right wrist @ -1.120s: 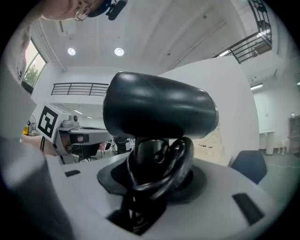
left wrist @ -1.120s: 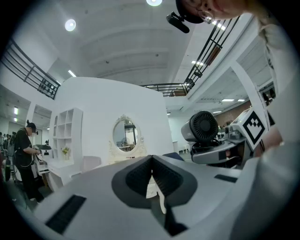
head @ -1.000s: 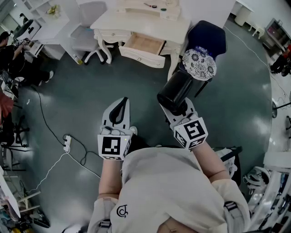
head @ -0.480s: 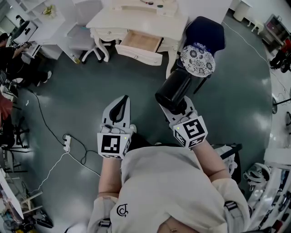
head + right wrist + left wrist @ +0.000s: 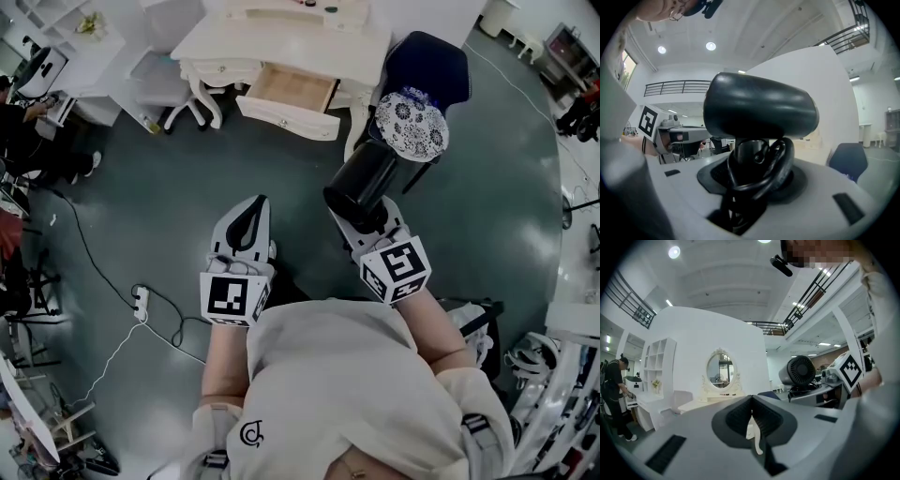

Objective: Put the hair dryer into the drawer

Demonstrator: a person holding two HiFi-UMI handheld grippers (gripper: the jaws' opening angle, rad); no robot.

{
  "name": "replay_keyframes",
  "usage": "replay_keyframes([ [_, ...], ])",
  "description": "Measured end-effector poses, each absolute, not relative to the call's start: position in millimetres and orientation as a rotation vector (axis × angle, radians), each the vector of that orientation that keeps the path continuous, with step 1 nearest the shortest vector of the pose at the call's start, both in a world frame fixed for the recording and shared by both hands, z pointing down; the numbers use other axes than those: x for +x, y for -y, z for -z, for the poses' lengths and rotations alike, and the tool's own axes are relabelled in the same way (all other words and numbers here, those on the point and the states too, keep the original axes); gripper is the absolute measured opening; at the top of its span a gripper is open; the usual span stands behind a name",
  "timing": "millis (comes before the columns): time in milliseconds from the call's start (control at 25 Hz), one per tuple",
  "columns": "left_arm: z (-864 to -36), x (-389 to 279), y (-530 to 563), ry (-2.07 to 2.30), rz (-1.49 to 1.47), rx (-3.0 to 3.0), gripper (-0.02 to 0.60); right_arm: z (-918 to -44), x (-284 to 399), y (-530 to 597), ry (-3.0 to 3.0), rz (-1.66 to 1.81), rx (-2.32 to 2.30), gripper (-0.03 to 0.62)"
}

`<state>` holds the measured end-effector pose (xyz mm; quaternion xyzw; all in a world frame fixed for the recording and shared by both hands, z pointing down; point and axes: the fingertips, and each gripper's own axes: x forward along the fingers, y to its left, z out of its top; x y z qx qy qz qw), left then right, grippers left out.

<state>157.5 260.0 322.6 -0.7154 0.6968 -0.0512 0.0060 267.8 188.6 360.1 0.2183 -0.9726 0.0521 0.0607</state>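
Right gripper (image 5: pixel 367 223) clamped the black hair dryer (image 5: pixel 361 183) at frame centre, left gripper (image 5: pixel 249 211) to its left held jaws together, empty, drawer (image 5: pixel 292 92) stood pulled out at upper centre.

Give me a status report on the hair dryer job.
Left gripper shut, empty. Right gripper shut on the hair dryer, cord looped at the handle. Drawer open, ahead. Chair stands right of it, not blocking.

pale shirt (image 5: pixel 347 375); grey left gripper (image 5: pixel 251 212), right gripper (image 5: pixel 368 221).
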Motion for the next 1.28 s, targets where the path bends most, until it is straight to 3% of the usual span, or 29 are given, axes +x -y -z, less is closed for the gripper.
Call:
replay_keyframes([
  [720, -304, -96, -119, -1.931, 0.151, -2.428, 0.012, -355, 21, -61, 2.82, -0.126, 0.878, 0.189],
  [1280, -336, -143, 4, -1.889, 0.128, -2.548, 0.012, -408, -39, 50, 2.708, -0.206, 0.838, 0.19],
])
